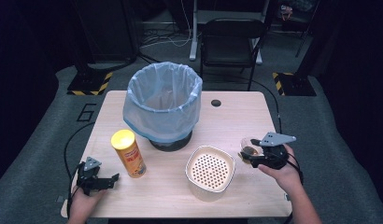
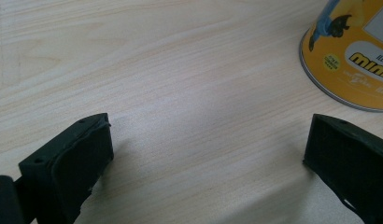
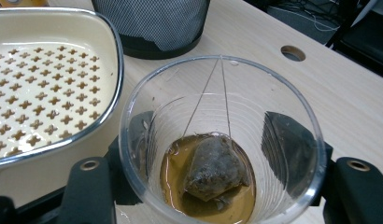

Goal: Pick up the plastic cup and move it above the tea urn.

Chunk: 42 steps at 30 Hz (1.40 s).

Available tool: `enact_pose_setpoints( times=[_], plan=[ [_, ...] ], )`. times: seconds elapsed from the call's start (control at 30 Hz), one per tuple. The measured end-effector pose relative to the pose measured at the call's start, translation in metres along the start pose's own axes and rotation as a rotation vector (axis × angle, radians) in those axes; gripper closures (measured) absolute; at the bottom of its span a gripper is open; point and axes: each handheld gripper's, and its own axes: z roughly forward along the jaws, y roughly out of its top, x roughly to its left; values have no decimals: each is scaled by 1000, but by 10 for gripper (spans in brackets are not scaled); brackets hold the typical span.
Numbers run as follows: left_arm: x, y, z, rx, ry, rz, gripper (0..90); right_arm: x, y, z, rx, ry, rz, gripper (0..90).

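From the high view, the right gripper [image 1: 253,156] is clamped around a clear plastic cup [image 1: 249,149] near the right edge of the wooden table [image 1: 236,116]. The cup stands upright in the jaws, with its open mouth facing up. The trash bin [image 1: 164,105] with the blue bag stands at the far middle of the table, up and to the left of the cup, and the cream strainer container [image 1: 209,171] sits just beside the cup on its left, between it and the yellow chip can [image 1: 128,153]. The right hand is much nearer to the cup than the left one. The left gripper [image 1: 103,183] rests low at the near left corner, apart from the can. In the left gripper view, its two black jaws stand wide apart with only bare table [image 2: 180,93] between them, and the chip can [image 2: 353,51] is off at the top right. In the right gripper view, the cup [image 3: 222,140] sits squeezed between the two pads, and a wet tea bag [image 3: 215,168] lies in a little brown tea at the bottom. The strainer container [image 3: 49,79] is on the left and the dark base of the bin [image 3: 152,23] is straight ahead.
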Motion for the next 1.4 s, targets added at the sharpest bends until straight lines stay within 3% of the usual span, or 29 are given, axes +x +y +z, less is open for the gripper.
enact_pose_setpoints(
  times=[0.2, 0.8, 1.0, 1.2, 1.4],
  plan=[
    [0, 0, 0, 1, -1, -1, 10, -1, 12, -3, -13, 3, 1, 352],
    [0, 0, 0, 2, -1, -1, 10, 3, 38, -4, -39, 4, -65, 355],
    [0, 0, 0, 2, -1, -1, 10, 4, 50, 5, -79, 15, -122, 355],
    [0, 0, 0, 2, -1, -2, 10, 3, 61, 23, -109, 43, -159, 354],
    [0, 0, 1, -10, 2, -2, 10, 3, 64, 39, -183, 119, -178, 354]
  ],
)
